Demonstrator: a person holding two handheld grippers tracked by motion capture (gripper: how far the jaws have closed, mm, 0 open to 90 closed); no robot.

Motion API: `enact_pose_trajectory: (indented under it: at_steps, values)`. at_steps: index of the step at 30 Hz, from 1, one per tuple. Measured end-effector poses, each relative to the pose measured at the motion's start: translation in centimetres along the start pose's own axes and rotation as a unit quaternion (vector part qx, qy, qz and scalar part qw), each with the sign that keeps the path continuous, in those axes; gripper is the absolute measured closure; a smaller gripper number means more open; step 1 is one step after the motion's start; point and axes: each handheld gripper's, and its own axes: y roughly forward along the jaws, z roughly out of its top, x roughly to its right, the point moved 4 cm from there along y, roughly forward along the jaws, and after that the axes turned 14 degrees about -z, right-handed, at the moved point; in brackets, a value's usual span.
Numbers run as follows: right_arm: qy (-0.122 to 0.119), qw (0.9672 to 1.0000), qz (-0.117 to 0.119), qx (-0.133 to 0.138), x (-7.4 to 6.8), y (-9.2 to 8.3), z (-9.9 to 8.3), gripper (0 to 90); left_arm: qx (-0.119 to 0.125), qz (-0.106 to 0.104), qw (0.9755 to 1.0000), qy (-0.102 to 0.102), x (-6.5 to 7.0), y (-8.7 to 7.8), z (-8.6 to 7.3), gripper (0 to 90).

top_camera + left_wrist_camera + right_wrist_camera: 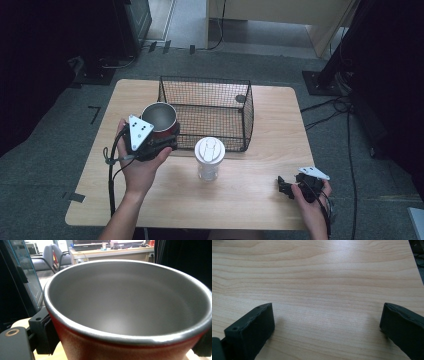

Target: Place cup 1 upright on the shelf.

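the left gripper [159, 142] clasps the red pot [160, 119] just beside the wire basket [247, 117], seemingly mid-carry, so the next move likely calls for lifting it over the rim, while the right gripper [283, 186] rests spread apart on the table [260, 200].

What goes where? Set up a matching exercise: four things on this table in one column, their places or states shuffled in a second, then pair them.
1. red metal cup with grey inside
2. black wire mesh basket
3. clear plastic tumbler with white lid
4. right gripper

a. open, low over bare wood
b. held by the left gripper
c. upright before the basket
d. at the table's far middle

Pairs: 1-b, 2-d, 3-c, 4-a
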Motion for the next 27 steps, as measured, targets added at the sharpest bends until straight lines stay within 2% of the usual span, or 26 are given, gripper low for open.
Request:
enact_pose_trajectory:
  at_steps: [5, 18, 24, 27]
  values:
    - [-0.001, 1.0, 0.0, 0.0, 0.0, 0.0, 0.0, 0.0, 0.006, -0.001, 1.0, -0.002, -0.2, 0.9, 0.7, 7.9]
    - [-0.005, 1.0, 0.004, 0.001, -0.1, 0.1, 0.1, 0.0, 0.024, -0.004, 0.9994, 0.025, 0.0, 3.5, 2.7, 8.0]
    - [-0.005, 1.0, 0.004, 0.002, -0.1, 0.1, 0.1, 0.0, 0.031, -0.004, 0.9994, 0.014, -0.7, 5.5, 2.7, 8.0]
    - [-0.005, 1.0, 0.004, 0.002, -0.1, 0.1, 0.1, 0.0, 0.023, -0.009, 0.9997, 0.005, -1.0, 6.7, 2.0, 8.0]
